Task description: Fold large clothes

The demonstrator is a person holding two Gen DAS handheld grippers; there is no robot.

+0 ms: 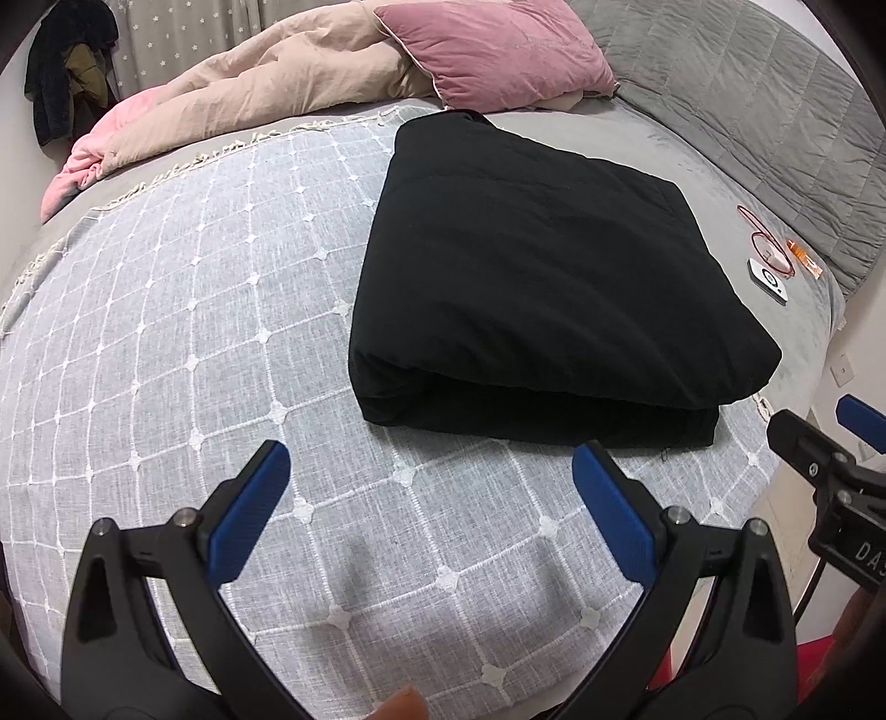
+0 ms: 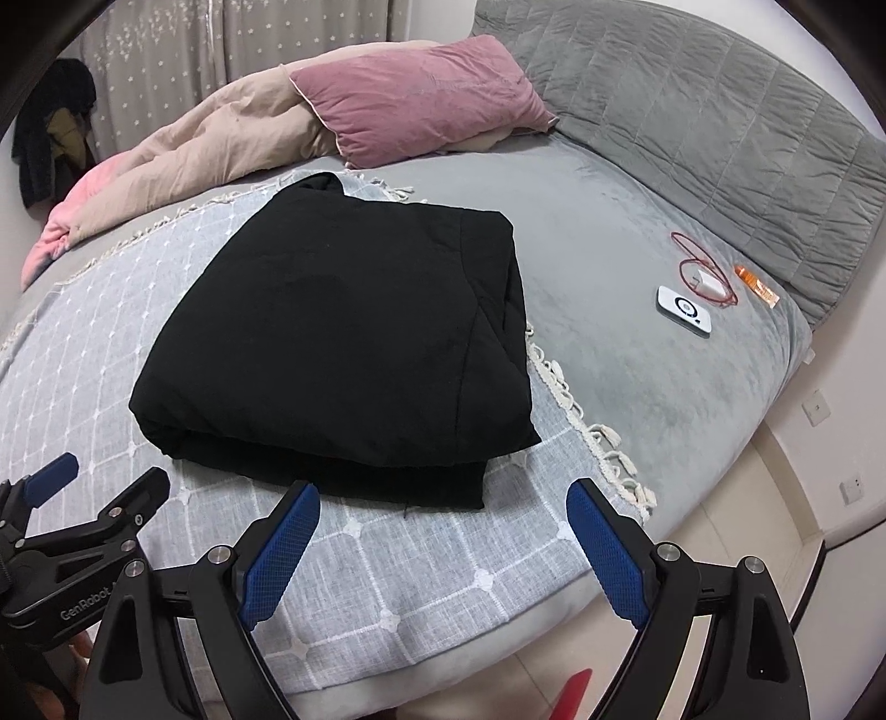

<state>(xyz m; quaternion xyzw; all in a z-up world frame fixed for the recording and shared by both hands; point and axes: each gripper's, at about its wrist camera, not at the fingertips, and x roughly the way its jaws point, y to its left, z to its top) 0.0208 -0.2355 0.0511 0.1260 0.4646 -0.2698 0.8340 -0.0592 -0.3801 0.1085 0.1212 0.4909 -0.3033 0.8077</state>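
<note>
A large black garment (image 1: pixel 531 277) lies folded into a thick rectangle on a grey checked throw (image 1: pixel 183 343) on the bed; it also shows in the right wrist view (image 2: pixel 343 343). My left gripper (image 1: pixel 432 471) is open and empty, held above the throw just in front of the garment's near fold. My right gripper (image 2: pixel 443 504) is open and empty, in front of the garment's near edge by the bed's front edge. Each gripper shows in the other's view: the right one (image 1: pixel 830 437), the left one (image 2: pixel 105 476).
A pink pillow (image 1: pixel 498 50) and a beige duvet (image 1: pixel 266 94) lie at the back of the bed. A white device (image 2: pixel 684 310), a red cable (image 2: pixel 703 271) and an orange tube (image 2: pixel 756 285) lie on the grey sheet at right, by the grey headboard (image 2: pixel 720 127). Dark clothes (image 1: pixel 66 72) hang at far left.
</note>
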